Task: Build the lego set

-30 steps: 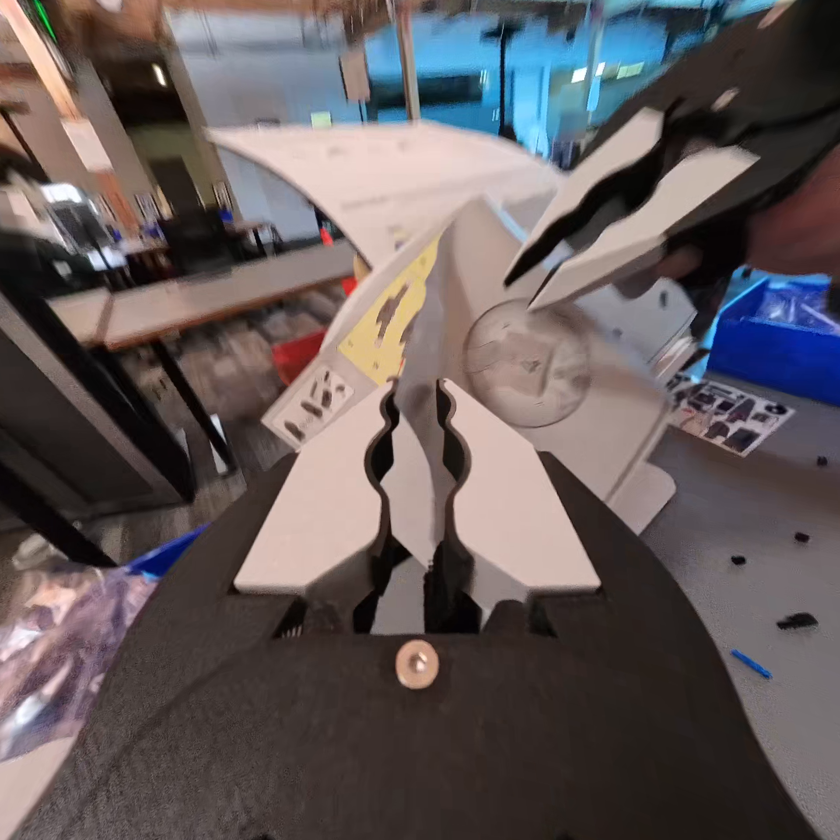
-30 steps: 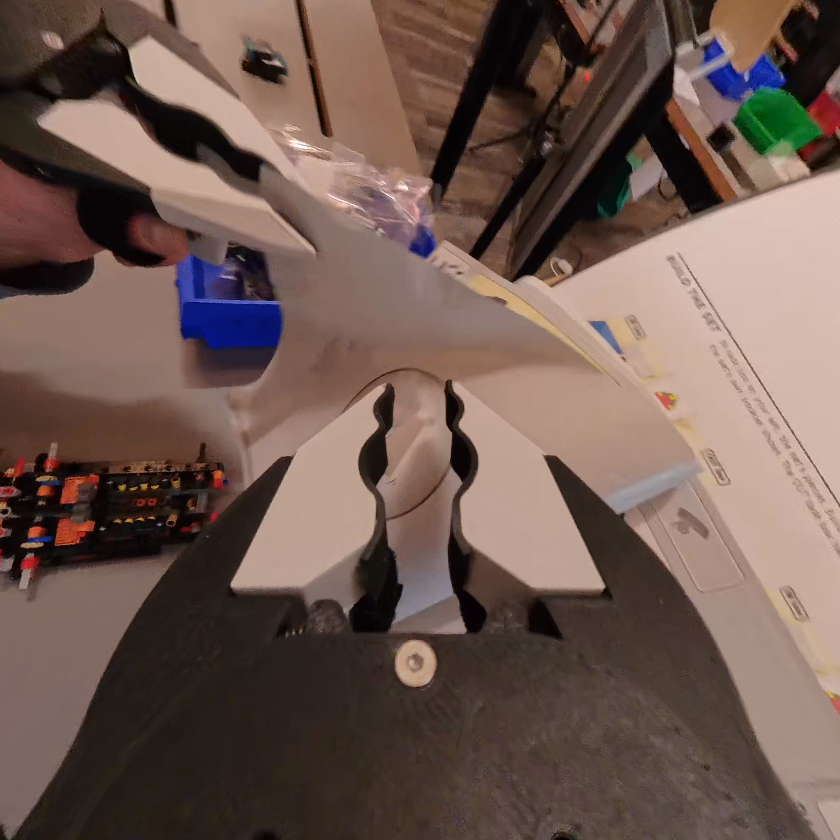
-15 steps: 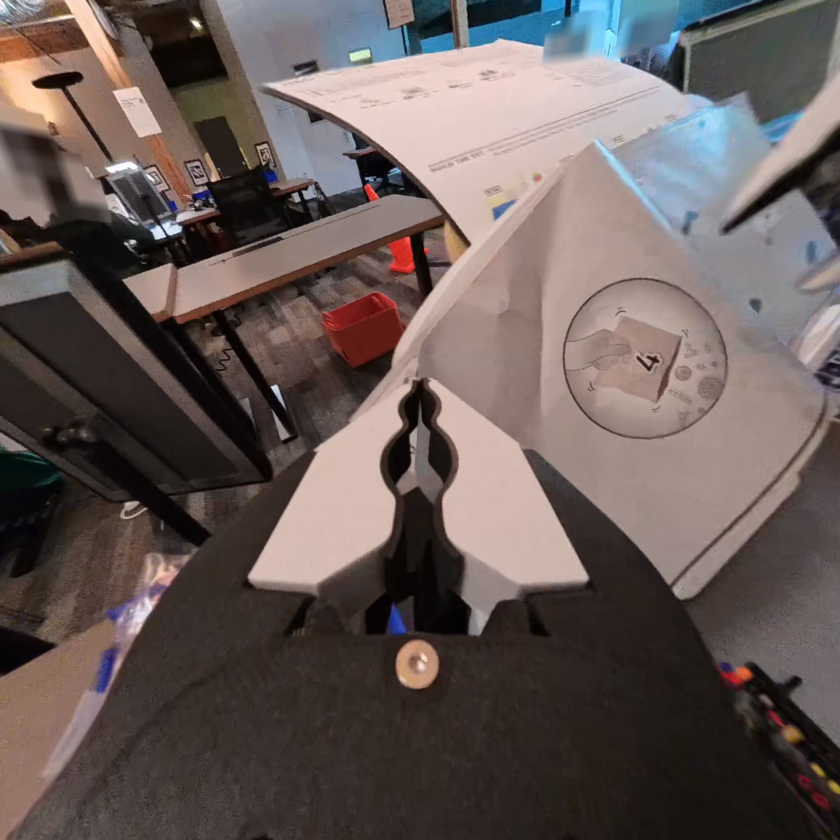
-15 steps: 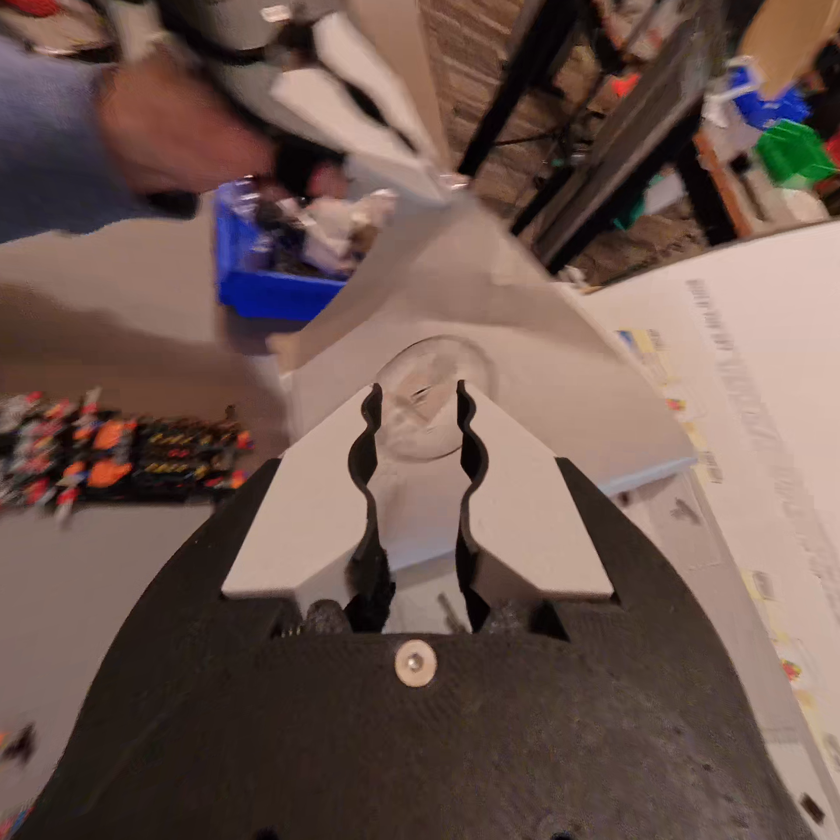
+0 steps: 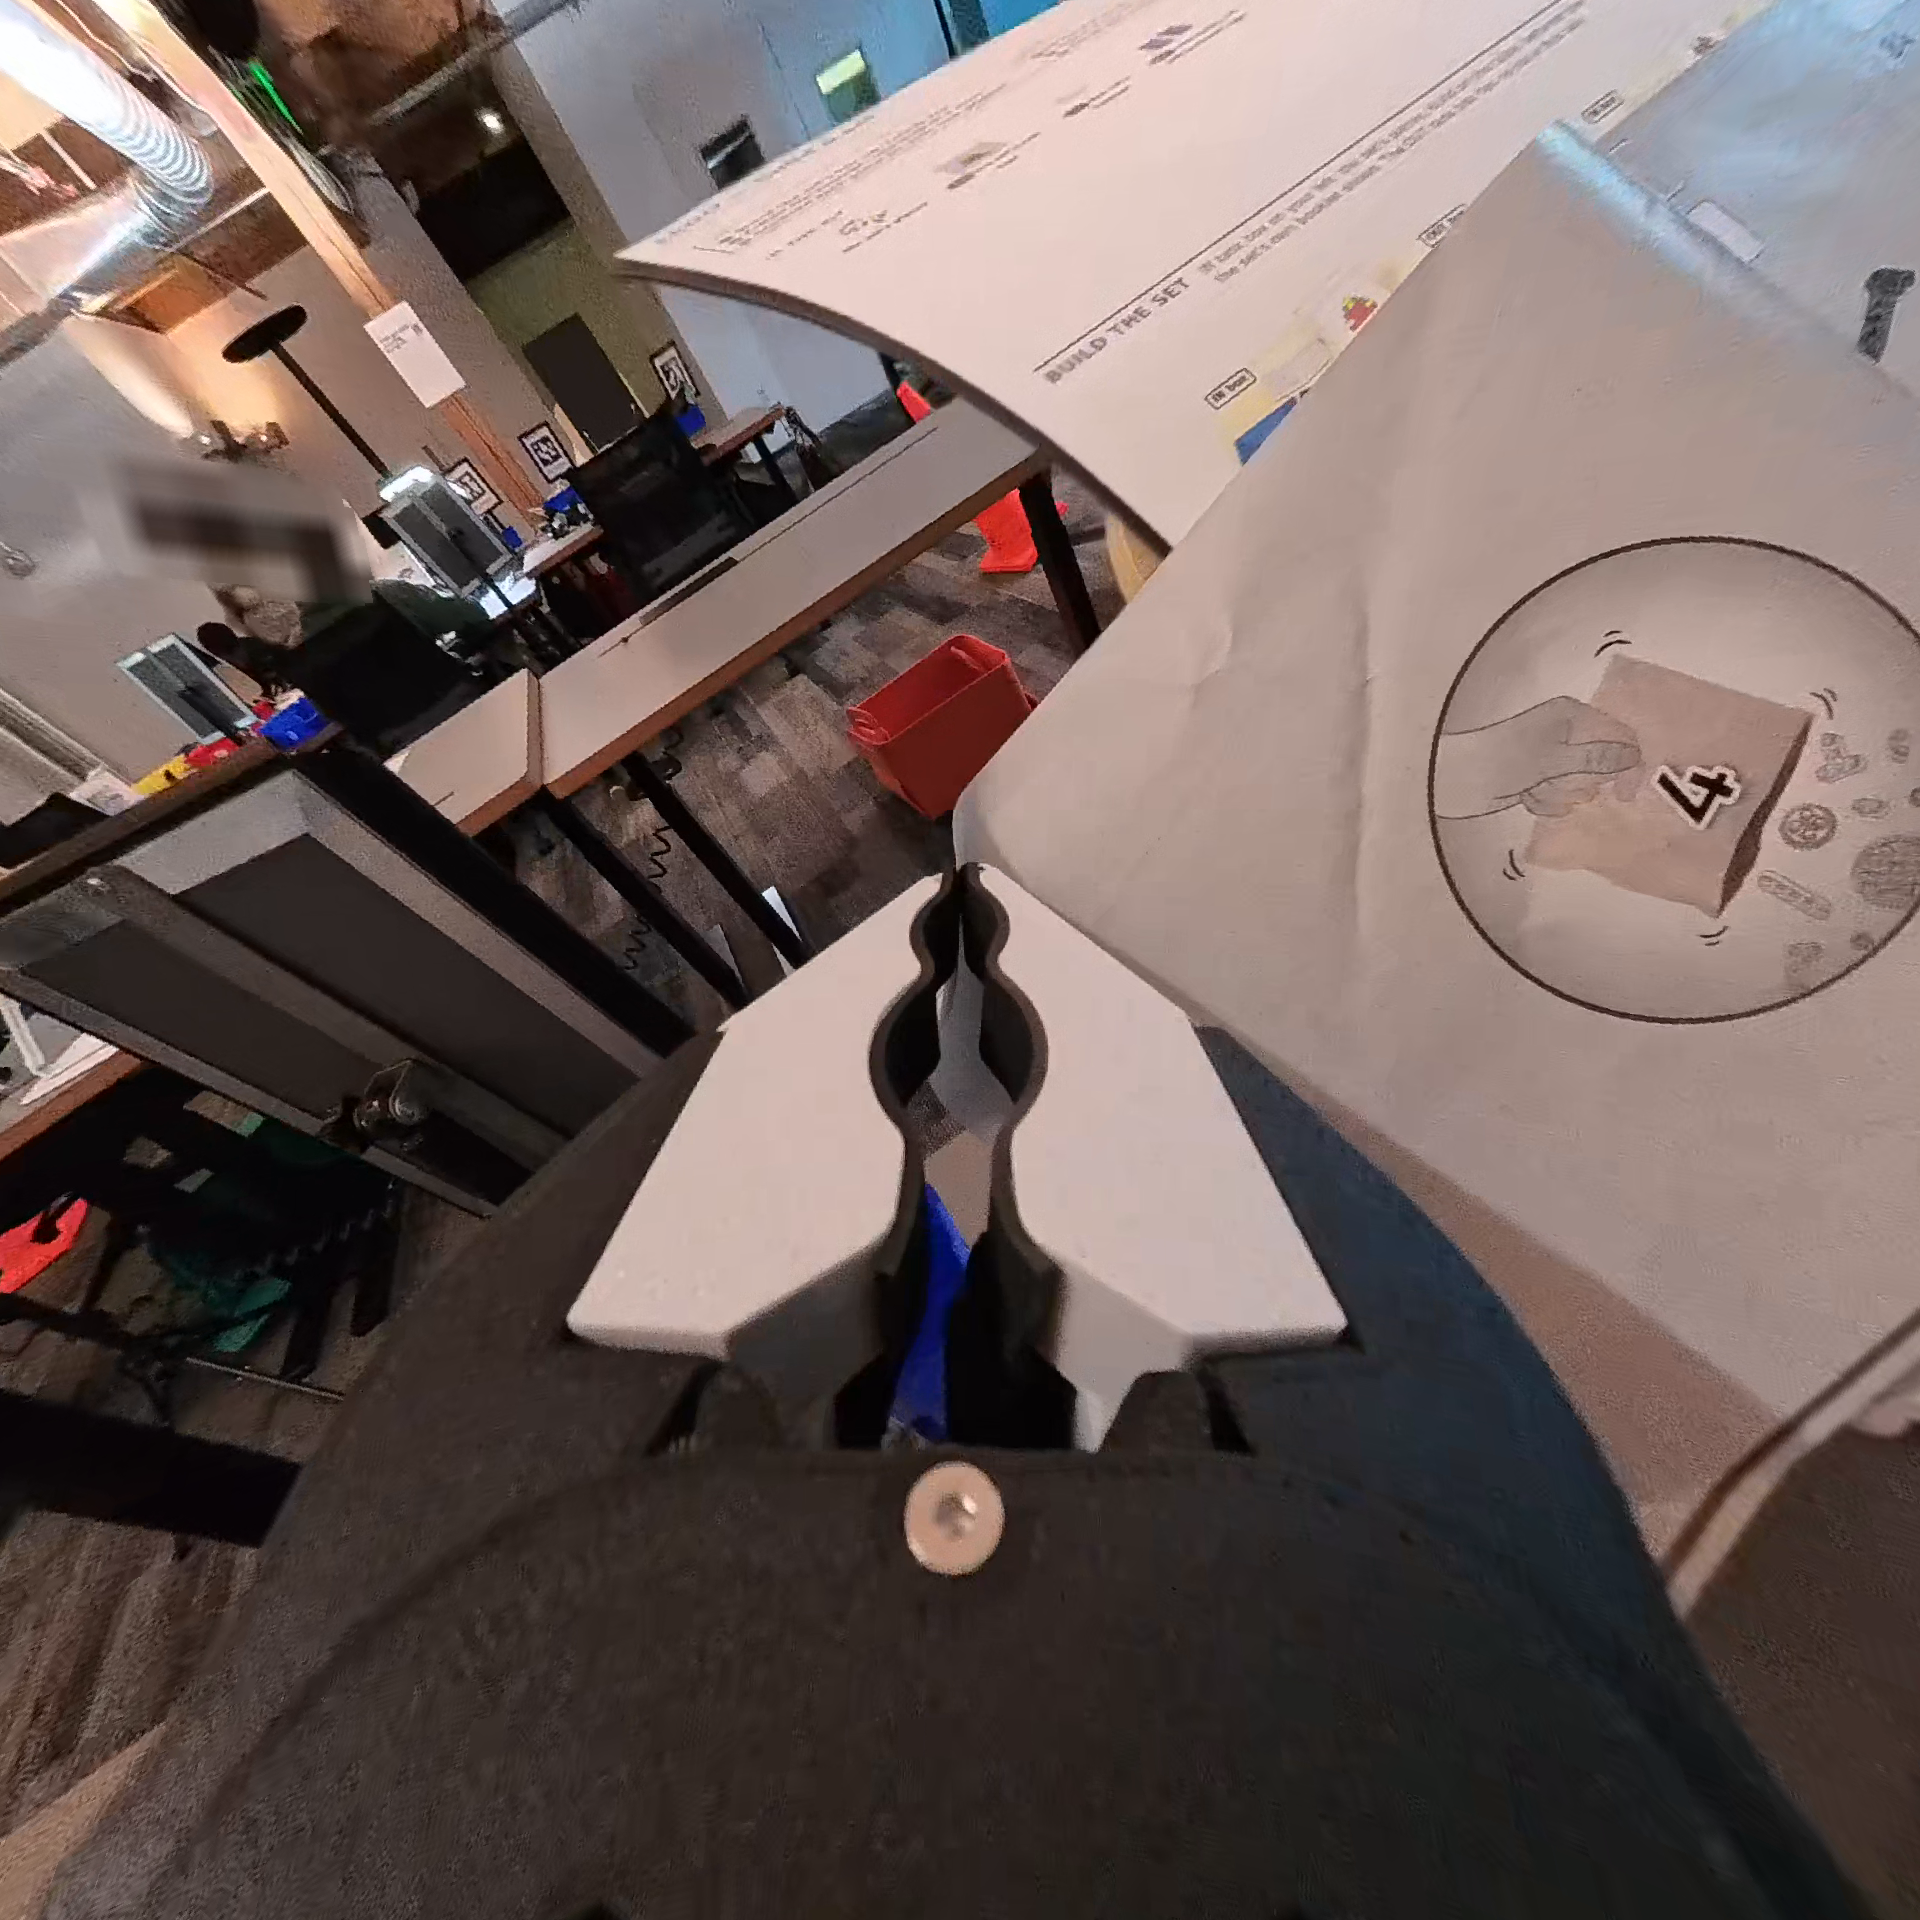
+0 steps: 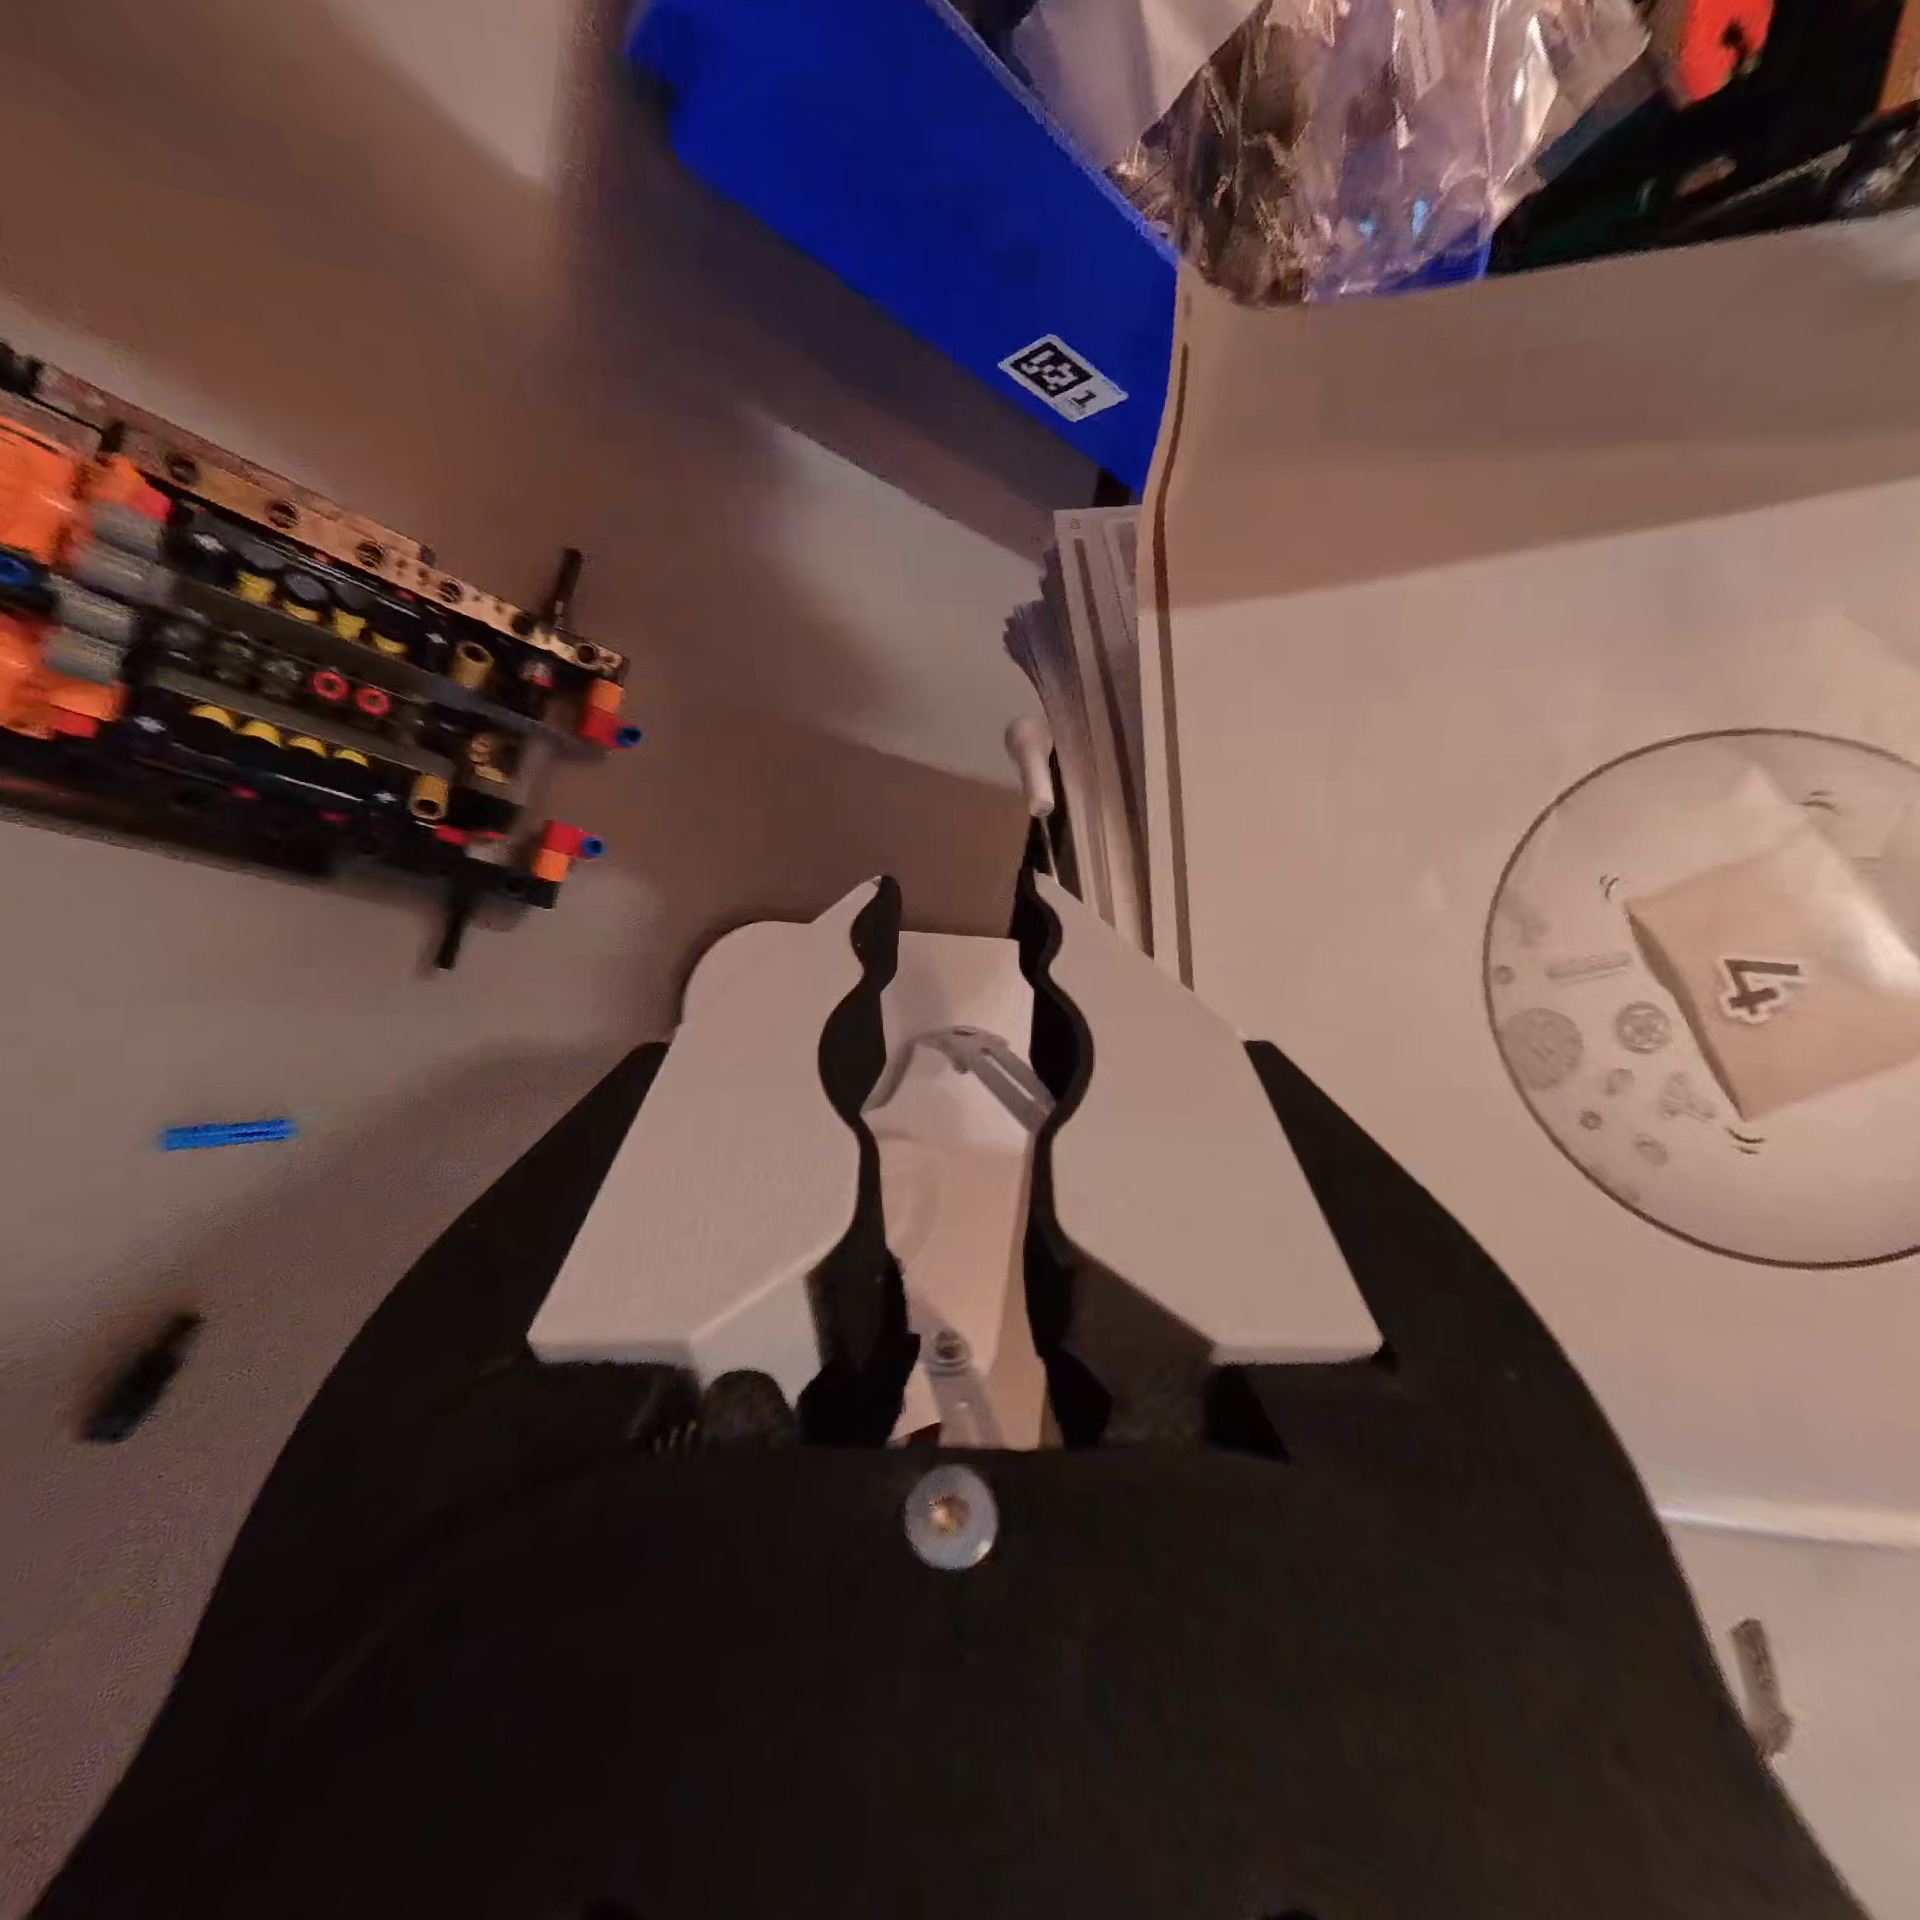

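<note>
Table: big and grey-brown, and everything sits on it.

Poster: a large white sheet lying past the book, its far end curling off the table edge.

Instruction book: open on the table, to the right of the right claw. One page is lifted up.

Lifted page: it has a round drawing of a bag being tipped out. Its corner is pinched in the left claw.

Blue bin: behind the book, with a crinkly clear bag of bits in it.

Lego build: a long black piece with orange, yellow and red parts, lying on the table up and to the left of the right claw. Its long side runs left to right.

Left claw: squeezed tight on the page corner, so it is busy.

Right claw: a narrow gap, nothing in it (I think this free one is nearer the build).

Loose bits: a thin blue pin and a small black piece lie on the table left of the right claw.
</note>
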Demonstrator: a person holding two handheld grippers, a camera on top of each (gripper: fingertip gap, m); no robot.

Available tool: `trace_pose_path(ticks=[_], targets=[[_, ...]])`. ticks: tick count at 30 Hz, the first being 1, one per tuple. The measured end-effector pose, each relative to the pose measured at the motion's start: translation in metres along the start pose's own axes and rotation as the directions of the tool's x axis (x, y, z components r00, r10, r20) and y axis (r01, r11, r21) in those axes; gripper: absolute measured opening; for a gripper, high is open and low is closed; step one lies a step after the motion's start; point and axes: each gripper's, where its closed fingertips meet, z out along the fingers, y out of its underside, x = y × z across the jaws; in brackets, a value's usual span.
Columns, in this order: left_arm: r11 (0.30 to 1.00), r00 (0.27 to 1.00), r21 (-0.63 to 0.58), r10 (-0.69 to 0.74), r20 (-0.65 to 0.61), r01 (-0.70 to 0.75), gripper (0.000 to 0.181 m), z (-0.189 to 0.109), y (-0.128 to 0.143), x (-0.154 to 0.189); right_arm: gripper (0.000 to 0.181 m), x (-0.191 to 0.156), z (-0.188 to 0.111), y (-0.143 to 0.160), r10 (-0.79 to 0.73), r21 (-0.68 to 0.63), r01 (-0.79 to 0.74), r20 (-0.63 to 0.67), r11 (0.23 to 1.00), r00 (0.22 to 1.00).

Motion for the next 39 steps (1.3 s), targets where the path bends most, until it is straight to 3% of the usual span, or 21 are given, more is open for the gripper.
trace_pose_path(ticks=[3, 5, 9, 12, 14, 16, 23, 27, 29, 32, 35, 37, 39], targets=[[1.0, 1.0, 0.013, -0.015, -0.013, 0.015, 0.0, 0.006, 0.002, -0.003, 0.016, 0.011, 0.001, -0.008, -0.162, 0.024, 0.168, -0.162, 0.986, 0.973], [1.0, 1.0, 0.014, -0.01, -0.023, 0.011, 0.0, 0.011, 0.005, -0.002, 0.017, 0.014, 0.005, -0.005, -0.233, -0.044, 0.229, -0.202, 0.973, 0.951], [1.0, 0.999, 0.016, -0.015, -0.034, 0.016, 0.0, 0.02, 0.01, -0.003, 0.008, 0.025, 0.012, -0.001, -0.481, -0.214, 0.431, -0.346, 0.876, 0.806], [0.999, 0.999, 0.025, -0.024, -0.044, 0.025, 0.0, 0.02, 0.012, -0.003, 0.011, 0.015, 0.014, -0.007, -0.538, -0.218, 0.492, -0.349, 0.843, 0.768], [0.999, 0.999, 0.021, -0.025, -0.047, 0.026, 0.0, 0.024, 0.015, -0.002, 0.0, 0.024, 0.017, -0.005, -0.55, -0.268, 0.481, -0.364, 0.835, 0.752], [0.999, 0.998, 0.019, -0.029, -0.053, 0.03, 0.0, 0.026, 0.017, 0.0, 0.0, 0.025, 0.02, -0.003, -0.565, -0.298, 0.484, -0.341, 0.823, 0.751], [0.999, 0.997, 0.007, -0.05, -0.06, 0.05, 0.0, 0.03, 0.025, 0.002, 0.0, 0.028, 0.001, -0.016, -0.327, -0.088, 0.315, -0.312, 0.945, 0.892], [0.999, 0.997, -0.003, -0.047, -0.054, 0.047, 0.0, 0.034, 0.027, 0.003, 0.0, 0.034, -0.008, -0.021, -0.14, 0.048, 0.163, -0.316, 0.985, 0.939], [0.999, 0.998, -0.006, -0.049, -0.05, 0.049, 0.0, 0.033, 0.026, 0.003, 0.0, 0.039, -0.015, -0.023, 0.026, 0.147, 0.016, -0.284, 0.989, 0.958], [0.998, 0.997, -0.008, -0.068, -0.047, 0.068, 0.0, 0.035, 0.028, 0.0, 0.0, 0.052, -0.023, -0.022, 0.263, 0.252, -0.199, -0.251, 0.947, 0.932], [0.996, 0.995, -0.007, -0.092, -0.049, 0.092, 0.0, 0.035, 0.032, -0.001, 0.0, 0.066, -0.026, -0.017, 0.493, 0.336, -0.41, -0.216, 0.848, 0.843], [0.995, 0.993, -0.022, -0.098, -0.061, 0.097, 0.0, 0.036, 0.036, 0.002, 0.0, 0.079, -0.024, -0.007, 0.544, 0.309, -0.461, -0.295, 0.832, 0.785], [0.994, 0.991, -0.038, -0.11, -0.075, 0.107, 0.0, 0.036, 0.04, 0.004, 0.012, 0.083, -0.016, -0.003, 0.56, 0.251, -0.501, -0.321, 0.828, 0.764]])
